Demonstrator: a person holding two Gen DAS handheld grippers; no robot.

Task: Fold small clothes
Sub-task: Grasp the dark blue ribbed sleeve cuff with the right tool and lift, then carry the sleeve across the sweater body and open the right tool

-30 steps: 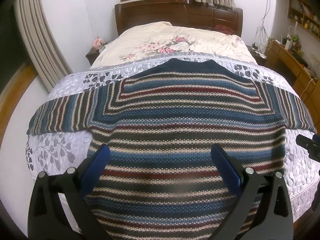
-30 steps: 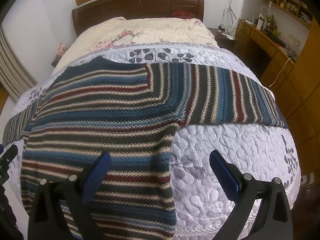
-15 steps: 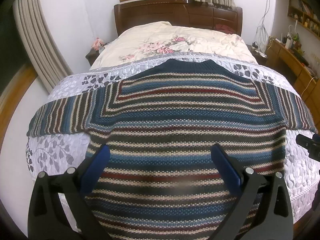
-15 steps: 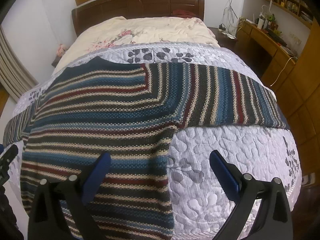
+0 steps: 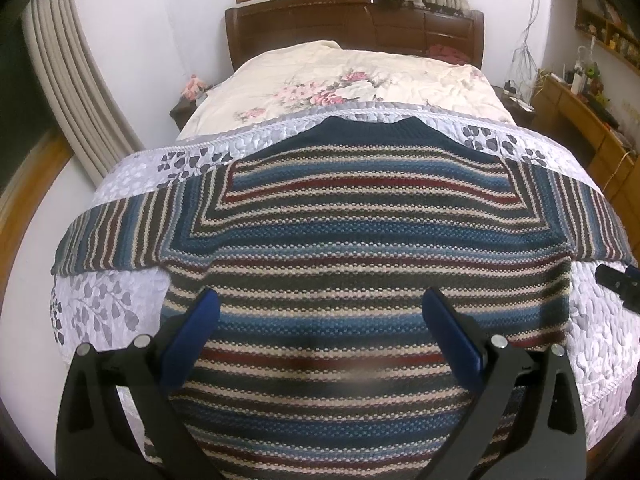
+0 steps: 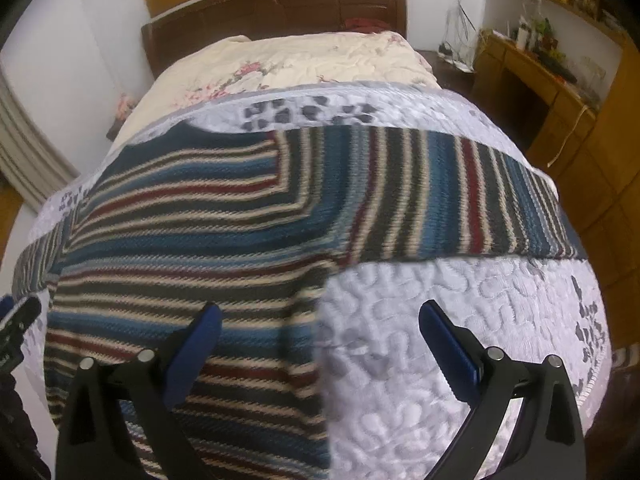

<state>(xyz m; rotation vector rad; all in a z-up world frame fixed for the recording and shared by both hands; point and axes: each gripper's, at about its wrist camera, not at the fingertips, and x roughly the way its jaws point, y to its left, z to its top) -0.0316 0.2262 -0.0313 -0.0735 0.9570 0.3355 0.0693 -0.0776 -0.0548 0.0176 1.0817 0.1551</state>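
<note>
A striped knit sweater (image 5: 360, 240) in blue, dark red, cream and charcoal lies flat on the bed, collar away from me, both sleeves spread sideways. My left gripper (image 5: 320, 300) hovers open over the sweater's lower body, nothing between its blue pads. In the right wrist view the same sweater (image 6: 200, 232) fills the left half, its right sleeve (image 6: 460, 196) stretched across the quilt. My right gripper (image 6: 318, 316) is open above the sweater's right side edge below the armpit, empty. The right gripper's tip (image 5: 616, 280) shows at the left view's right edge.
The sweater rests on a pale lilac quilt (image 5: 104, 304) with grey leaf prints; a floral cream duvet (image 5: 340, 80) and dark wooden headboard (image 5: 352, 28) lie beyond. A wooden desk (image 6: 536, 80) stands to the right, curtains (image 5: 68, 92) to the left.
The right gripper has moved forward and tilted, with blur in its view; the sleeve looks closer. The left gripper has edged slightly nearer the sweater. Both stay open.
</note>
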